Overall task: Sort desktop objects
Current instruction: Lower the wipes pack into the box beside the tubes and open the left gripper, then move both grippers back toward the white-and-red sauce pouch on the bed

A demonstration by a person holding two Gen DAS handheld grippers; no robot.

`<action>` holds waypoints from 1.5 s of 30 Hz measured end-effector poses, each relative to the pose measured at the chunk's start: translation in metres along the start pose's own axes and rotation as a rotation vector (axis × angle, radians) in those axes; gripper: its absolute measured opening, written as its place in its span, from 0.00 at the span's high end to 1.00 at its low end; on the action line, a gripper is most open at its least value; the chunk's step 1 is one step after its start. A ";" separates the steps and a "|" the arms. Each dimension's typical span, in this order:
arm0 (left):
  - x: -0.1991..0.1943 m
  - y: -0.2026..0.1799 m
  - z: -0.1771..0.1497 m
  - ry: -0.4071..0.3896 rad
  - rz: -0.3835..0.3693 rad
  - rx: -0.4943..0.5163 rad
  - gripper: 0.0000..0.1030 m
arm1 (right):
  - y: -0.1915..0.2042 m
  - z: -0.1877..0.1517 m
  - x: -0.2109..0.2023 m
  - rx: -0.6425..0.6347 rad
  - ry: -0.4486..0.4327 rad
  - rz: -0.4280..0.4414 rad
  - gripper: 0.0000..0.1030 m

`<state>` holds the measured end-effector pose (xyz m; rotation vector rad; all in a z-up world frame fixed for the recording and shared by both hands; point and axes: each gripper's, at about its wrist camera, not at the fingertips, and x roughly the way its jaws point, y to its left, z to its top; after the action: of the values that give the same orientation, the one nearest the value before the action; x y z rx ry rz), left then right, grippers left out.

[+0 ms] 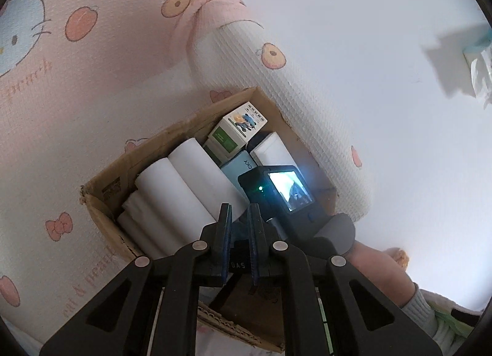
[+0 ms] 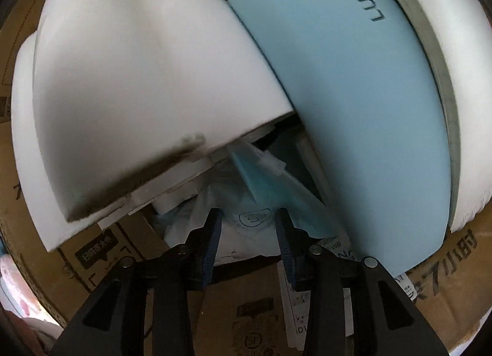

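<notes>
An open cardboard box (image 1: 172, 131) sits on a pink cartoon-print cloth. In it are white foam rolls (image 1: 184, 190), a small box with a cartoon picture (image 1: 246, 122), a green-labelled box (image 1: 224, 140), a white container (image 1: 270, 150) and a light blue LUCKY box (image 1: 236, 168). My left gripper (image 1: 240, 208) hovers over the box's near side, shut, nothing in it. The right gripper's body with its lit screen (image 1: 287, 191) reaches down into the box. In the right wrist view, my right gripper (image 2: 249, 217) is open, deep between the foam (image 2: 138, 79) and the LUCKY box (image 2: 353, 94), over a white-and-blue plastic packet (image 2: 249, 230).
The pink cloth (image 1: 77, 110) spreads left of the box; a white textured mat (image 1: 276, 79) lies along its right. A bare forearm with a white cuff (image 1: 384, 273) enters at lower right. A pale crumpled thing (image 1: 479, 61) lies at far right. Printed cardboard walls (image 2: 255, 310) close in around the right gripper.
</notes>
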<state>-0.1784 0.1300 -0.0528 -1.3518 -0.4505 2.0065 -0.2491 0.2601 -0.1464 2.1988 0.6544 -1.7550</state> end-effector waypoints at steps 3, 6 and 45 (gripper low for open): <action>-0.003 0.001 -0.002 0.002 0.017 -0.006 0.89 | -0.002 -0.002 0.002 0.002 -0.003 0.010 0.66; -0.009 -0.003 -0.007 0.003 0.032 -0.001 0.89 | 0.002 -0.008 0.001 -0.022 -0.024 0.010 0.56; -0.119 0.044 -0.113 -0.340 0.072 -0.068 0.82 | 0.096 -0.134 -0.116 -0.186 -0.470 0.248 0.34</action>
<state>-0.0617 0.0074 -0.0442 -1.0786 -0.6347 2.3096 -0.1073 0.2171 -0.0097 1.5835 0.3936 -1.8901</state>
